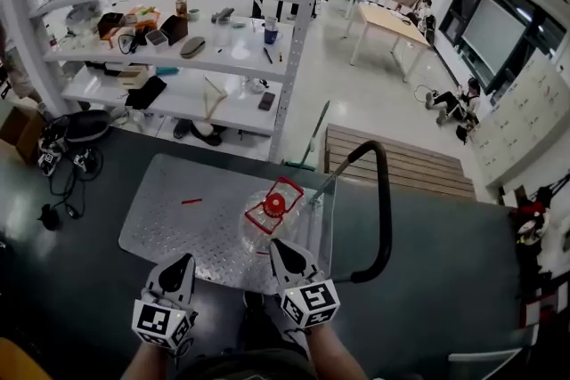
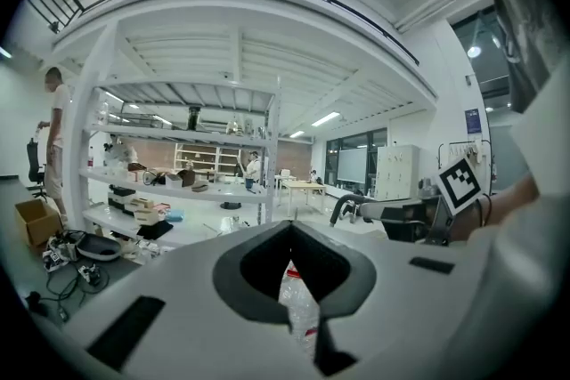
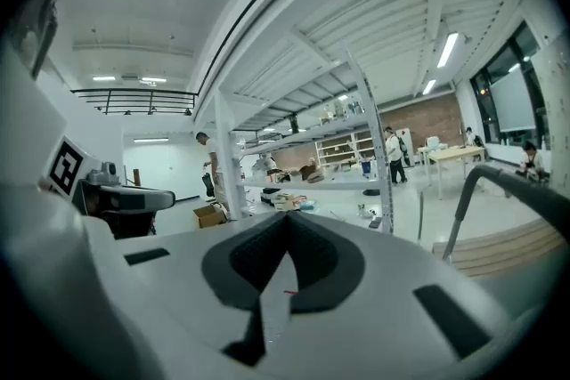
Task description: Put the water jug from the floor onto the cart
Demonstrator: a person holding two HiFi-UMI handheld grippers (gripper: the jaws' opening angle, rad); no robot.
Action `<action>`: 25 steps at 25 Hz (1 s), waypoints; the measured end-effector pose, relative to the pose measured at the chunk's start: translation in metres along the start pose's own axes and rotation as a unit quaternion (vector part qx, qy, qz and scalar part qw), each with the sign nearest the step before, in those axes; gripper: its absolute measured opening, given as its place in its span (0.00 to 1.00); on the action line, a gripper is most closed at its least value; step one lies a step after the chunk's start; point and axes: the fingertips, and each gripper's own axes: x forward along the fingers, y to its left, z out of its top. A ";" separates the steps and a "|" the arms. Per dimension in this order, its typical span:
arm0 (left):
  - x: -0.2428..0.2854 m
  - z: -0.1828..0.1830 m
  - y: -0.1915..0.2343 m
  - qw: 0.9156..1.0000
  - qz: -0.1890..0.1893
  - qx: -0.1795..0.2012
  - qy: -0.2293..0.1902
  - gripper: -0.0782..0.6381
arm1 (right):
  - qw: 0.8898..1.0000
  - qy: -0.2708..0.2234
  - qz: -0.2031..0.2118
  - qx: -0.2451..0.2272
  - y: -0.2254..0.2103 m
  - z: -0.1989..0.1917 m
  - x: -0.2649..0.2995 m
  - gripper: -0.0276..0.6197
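Dark floor (image 1: pixel 62 280) fills the lower head view, with white shelves (image 1: pixel 178 44) behind. On it stands the cart (image 1: pixel 169 227), a bare metal deck with a black handle (image 1: pixel 383 209) at its right end.

The jug (image 1: pixel 270 222) is already on the deck. It is clear plastic with a red cap and red carry loop, and it looks upright. It stands close to the handle end and near the deck edge closest to me. A small red stick (image 1: pixel 191 201) lies well apart from it on the deck.

My left tongs (image 1: pixel 183 262) are closed and empty, hovering over the near edge of the deck. Through their slit I see the jug ahead. My right tongs (image 1: pixel 277 244) are also closed and hold nothing. Their tip sits just beside the jug, and I cannot tell whether it touches.

I judge the placing done, so the risks lie in pulling away.
- A sideways sweep of the right tongs could clip the jug and tip it, or push it off the near edge.
- Bumping the deck or handle with either tongs could roll the cart, and the water would slosh and rock the jug.
- The deck is metal, so the jug may slide easily.
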 end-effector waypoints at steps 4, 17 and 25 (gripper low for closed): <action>-0.058 -0.006 -0.010 1.000 0.003 0.001 -0.011 0.12 | 1.000 -0.011 0.000 -0.027 0.045 0.002 -0.047 0.03; -0.172 -0.033 -0.041 1.000 -0.002 -0.003 -0.011 0.12 | 0.998 -0.016 -0.046 -0.034 0.104 -0.015 -0.164 0.03; -0.177 -0.023 -0.086 1.000 0.005 -0.003 -0.019 0.12 | 0.999 -0.023 -0.032 -0.036 0.089 -0.009 -0.187 0.03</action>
